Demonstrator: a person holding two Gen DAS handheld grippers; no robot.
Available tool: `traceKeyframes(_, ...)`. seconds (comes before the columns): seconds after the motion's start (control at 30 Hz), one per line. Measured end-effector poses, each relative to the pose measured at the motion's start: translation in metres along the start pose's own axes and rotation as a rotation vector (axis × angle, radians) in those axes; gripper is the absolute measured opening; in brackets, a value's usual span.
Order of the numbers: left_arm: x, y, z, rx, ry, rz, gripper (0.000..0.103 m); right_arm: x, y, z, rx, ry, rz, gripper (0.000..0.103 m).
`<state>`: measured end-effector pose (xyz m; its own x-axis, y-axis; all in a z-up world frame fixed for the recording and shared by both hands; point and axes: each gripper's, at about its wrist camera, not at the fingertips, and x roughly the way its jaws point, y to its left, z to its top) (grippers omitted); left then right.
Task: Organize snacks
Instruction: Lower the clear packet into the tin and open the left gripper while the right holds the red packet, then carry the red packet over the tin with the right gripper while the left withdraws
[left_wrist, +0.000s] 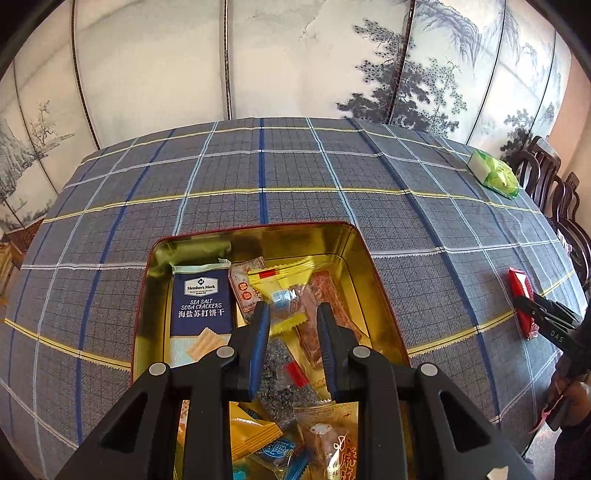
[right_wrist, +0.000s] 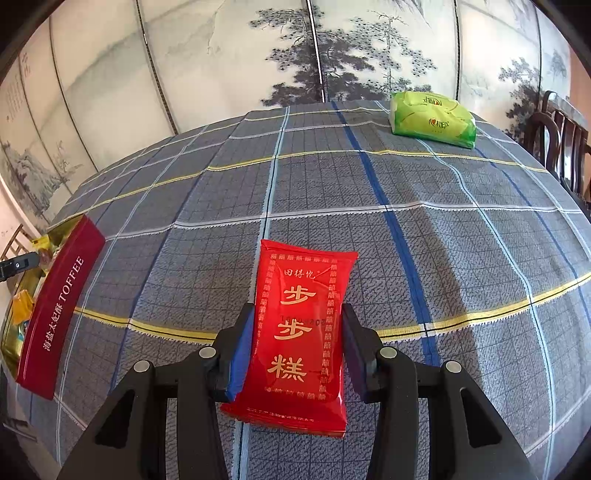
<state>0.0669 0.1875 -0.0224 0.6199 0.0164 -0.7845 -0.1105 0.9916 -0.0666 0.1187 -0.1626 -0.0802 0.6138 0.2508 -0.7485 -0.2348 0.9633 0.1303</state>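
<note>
- The left hand-held gripper (left_wrist: 291, 314) hangs over an open tin (left_wrist: 354, 243) with a gold inside and a red rim, which stands on the desk (left_wrist: 295, 173) under a blue-grey checked cloth.
- In the left wrist view a gap shows between its blue-padded fingers (left_wrist: 260, 332), with nothing pinched there; the snacks seen through the gap lie lower, in the tin. This hand-held gripper counts as clenched, at its narrowest, and empty.
- Inside the tin lie a navy pack of sea salt soda crackers (left_wrist: 201, 306) along the left wall, a yellow-edged clear wrapper (left_wrist: 284, 291) in the middle, a reddish-brown packet (left_wrist: 325, 314) to its right, and more yellow and blue sachets (left_wrist: 266, 443) at the near end.
- The right hand-held gripper (right_wrist: 297, 338) sits low over the desk with a red snack packet (right_wrist: 303, 332) printed in gold characters lying flat between its fingers.
- Its left pad touches the packet's edge; whether the right pad presses the other edge cannot be told, so the grasp is uncertain.
- The packet lies well to the right of the tin, whose red side reads TOFFEE in the right wrist view.
- A green pack (right_wrist: 432, 120) rests near the far right edge of the desk, apart from everything else.
- A painted folding screen (left_wrist: 295, 55) stands behind the desk, and dark wooden chairs (left_wrist: 554, 192) stand at its right.
</note>
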Motion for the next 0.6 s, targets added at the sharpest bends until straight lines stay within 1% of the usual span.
traceKeyframes(0.23, -0.01, -0.002, -0.003, -0.001, -0.019, 0.03, 0.025, 0.0, 0.0, 0.0, -0.001, 0.0, -0.002, 0.046)
traceKeyframes(0.4, -0.028, -0.006, -0.009, 0.007, -0.06, 0.086, 0.04, 0.0, -0.003, 0.0, 0.004, -0.001, 0.006, 0.046)
traceKeyframes(0.5, -0.04, -0.008, -0.013, 0.006, -0.085, 0.117, 0.046, -0.002, -0.007, -0.002, 0.026, 0.004, 0.023, 0.046)
traceKeyframes(0.6, -0.049, -0.011, -0.017, 0.005, -0.103, 0.143, 0.05, -0.007, -0.007, -0.005, 0.051, 0.009, 0.047, 0.046)
